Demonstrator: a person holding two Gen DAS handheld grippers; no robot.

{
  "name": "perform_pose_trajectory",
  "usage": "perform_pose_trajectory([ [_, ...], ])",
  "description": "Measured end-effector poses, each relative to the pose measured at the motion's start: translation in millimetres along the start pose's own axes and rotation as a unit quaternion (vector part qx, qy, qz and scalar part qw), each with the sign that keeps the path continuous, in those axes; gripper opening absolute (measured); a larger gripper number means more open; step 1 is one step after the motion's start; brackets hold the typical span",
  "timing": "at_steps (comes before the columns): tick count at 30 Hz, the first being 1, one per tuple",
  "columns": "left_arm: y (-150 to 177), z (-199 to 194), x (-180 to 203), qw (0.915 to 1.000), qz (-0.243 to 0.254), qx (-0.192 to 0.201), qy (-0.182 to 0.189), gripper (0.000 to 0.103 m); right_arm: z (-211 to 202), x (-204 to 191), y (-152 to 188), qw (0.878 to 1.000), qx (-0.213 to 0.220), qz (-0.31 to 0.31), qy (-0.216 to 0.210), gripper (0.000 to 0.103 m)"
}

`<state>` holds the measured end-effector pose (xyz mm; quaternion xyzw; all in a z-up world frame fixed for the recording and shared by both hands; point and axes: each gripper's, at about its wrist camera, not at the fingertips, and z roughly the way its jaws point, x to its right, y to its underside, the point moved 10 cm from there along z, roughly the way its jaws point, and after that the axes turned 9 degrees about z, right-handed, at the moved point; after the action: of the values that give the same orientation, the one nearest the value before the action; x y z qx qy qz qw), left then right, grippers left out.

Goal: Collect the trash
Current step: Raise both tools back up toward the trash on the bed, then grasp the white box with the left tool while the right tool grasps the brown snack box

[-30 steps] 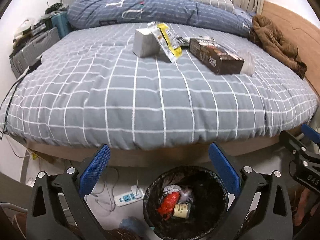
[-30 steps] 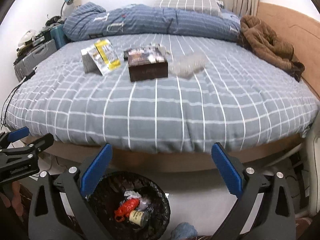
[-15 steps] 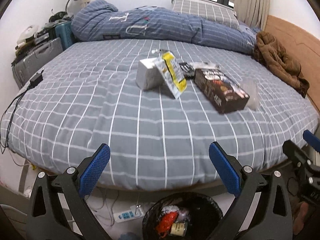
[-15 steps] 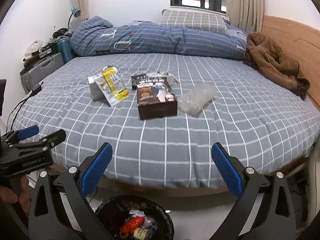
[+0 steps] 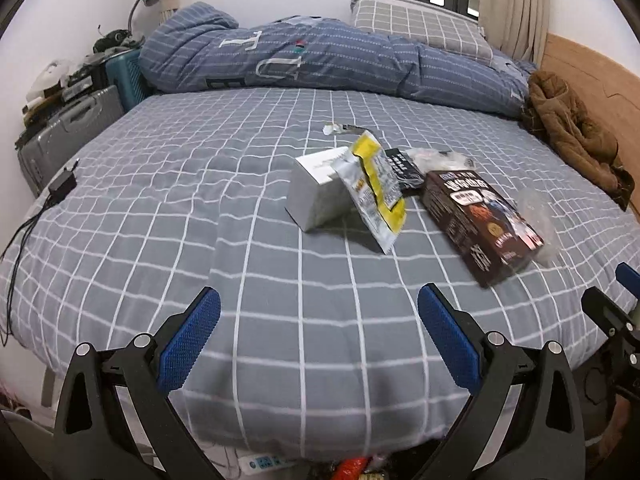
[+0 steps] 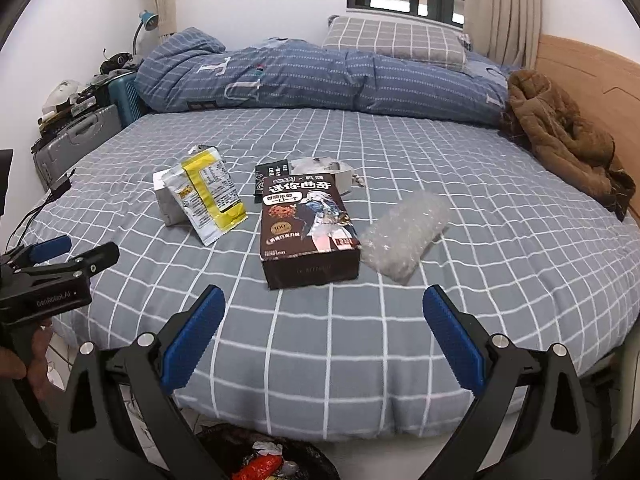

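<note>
We see the bed (image 6: 400, 340) spread wide before us, and on it, near its middle, lies the trash: a brown box (image 6: 308, 232) with a bubble-wrap wad (image 6: 404, 236) touching its right side, a white box (image 6: 166, 200) to its left with a yellow wrapper (image 6: 208, 196) leaning on it, and a black packet (image 6: 274, 170) just behind. Below the bed's near edge we glimpse the bin (image 6: 272, 460) holding red scraps. Our left gripper (image 5: 318, 336) and right gripper (image 6: 324, 336) both hover over the bed's near edge, jaws spread wide, gripping nothing.
</note>
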<state>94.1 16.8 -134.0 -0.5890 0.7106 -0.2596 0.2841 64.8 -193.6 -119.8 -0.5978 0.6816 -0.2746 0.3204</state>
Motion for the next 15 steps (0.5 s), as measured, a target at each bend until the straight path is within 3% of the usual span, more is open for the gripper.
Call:
perform_pose_trajectory([
  [15,-39,81,-36,0.9996,0.007,-0.021,-0.019,0.097,72,-5,-23,0.999,-0.034,0.001,-0.003,0.095],
])
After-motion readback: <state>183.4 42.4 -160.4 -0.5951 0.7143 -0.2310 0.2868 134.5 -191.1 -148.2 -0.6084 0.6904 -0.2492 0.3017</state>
